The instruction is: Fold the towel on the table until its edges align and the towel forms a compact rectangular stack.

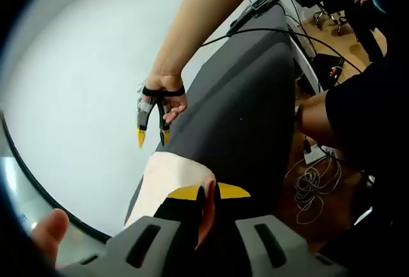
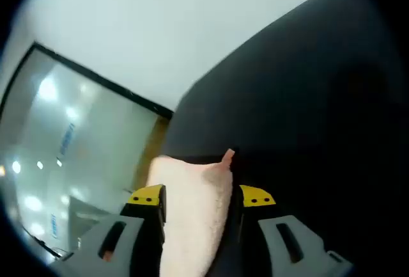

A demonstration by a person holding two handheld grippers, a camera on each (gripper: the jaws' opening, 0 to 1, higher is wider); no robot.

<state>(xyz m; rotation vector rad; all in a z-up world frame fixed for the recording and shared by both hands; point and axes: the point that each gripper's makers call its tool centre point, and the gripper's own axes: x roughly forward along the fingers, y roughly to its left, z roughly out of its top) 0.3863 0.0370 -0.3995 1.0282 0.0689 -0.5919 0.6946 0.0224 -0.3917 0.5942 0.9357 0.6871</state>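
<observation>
Both round fisheye views are brightly and evenly lit, with straight edges bent into curves toward the margins. In the left gripper view, the white wall [image 1: 83, 66] is washed pale and shadows are faint. In the right gripper view, ceiling lights are mirrored as soft white glare spots on a glass panel [image 2: 57, 155]. That view is blurred throughout, and the dark table [image 2: 307, 98] is rendered almost without detail.

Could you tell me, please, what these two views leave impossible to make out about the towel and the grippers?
- Left gripper view: the towel is mostly hidden beneath the left gripper.
- Right gripper view: the towel's lower part is cut off by the frame's bottom edge.
- Left gripper view: whether the right gripper holds anything; too small.
</observation>
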